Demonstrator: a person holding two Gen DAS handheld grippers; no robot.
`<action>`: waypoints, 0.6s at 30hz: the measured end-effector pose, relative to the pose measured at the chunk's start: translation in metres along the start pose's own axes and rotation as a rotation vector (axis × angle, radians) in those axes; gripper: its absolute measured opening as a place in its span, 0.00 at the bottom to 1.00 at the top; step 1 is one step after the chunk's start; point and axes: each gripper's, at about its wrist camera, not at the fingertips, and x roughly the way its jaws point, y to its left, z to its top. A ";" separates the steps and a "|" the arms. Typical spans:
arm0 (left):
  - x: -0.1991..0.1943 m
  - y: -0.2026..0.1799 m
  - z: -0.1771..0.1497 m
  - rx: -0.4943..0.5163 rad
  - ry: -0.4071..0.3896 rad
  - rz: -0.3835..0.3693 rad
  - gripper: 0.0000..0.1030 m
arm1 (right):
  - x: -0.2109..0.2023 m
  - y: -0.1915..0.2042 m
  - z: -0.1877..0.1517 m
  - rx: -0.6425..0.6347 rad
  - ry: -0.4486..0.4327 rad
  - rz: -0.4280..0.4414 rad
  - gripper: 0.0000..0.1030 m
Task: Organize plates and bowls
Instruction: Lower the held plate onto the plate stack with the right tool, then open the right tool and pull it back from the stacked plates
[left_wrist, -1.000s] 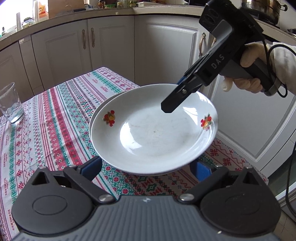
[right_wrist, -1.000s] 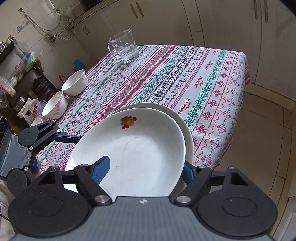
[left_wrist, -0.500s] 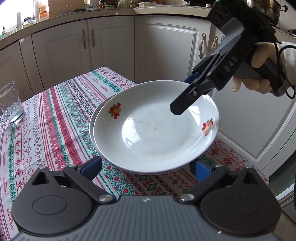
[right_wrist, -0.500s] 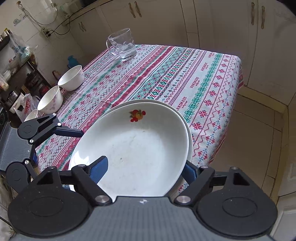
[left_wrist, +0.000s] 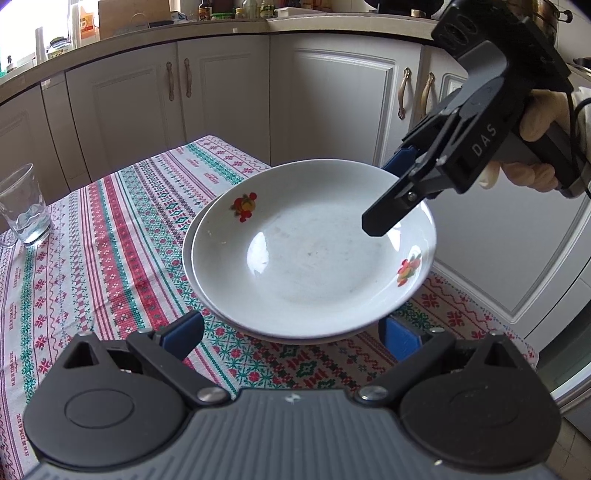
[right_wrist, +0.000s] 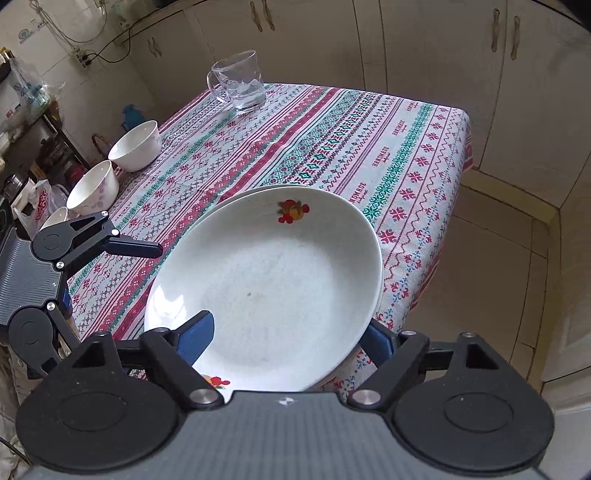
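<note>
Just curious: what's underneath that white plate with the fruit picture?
A second white plate peeks out under the top plate, on the patterned tablecloth. Anything beneath it is hidden.

Patterned table (right_wrist: 406, 155) bears glass mug (right_wrist: 240, 83), 3 bowls (right_wrist: 136, 146), stacked plates (right_wrist: 269, 280).

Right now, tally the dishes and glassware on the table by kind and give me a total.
Plates: 2, top plate stacked on the lower plate
Bowls: 3, far bowl, middle bowl, and a near bowl showing only its rim
Glass mugs: 1, glass mug
Total: 6
</note>
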 end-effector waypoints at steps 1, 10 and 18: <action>0.000 0.000 0.000 0.001 -0.001 0.002 0.97 | 0.000 0.000 -0.001 0.002 -0.002 -0.002 0.85; 0.001 -0.001 -0.001 0.007 0.000 0.014 0.97 | -0.002 0.007 -0.009 -0.005 0.003 -0.049 0.88; -0.006 -0.002 -0.003 0.016 -0.029 0.026 0.98 | -0.017 0.025 -0.010 -0.049 -0.091 -0.141 1.00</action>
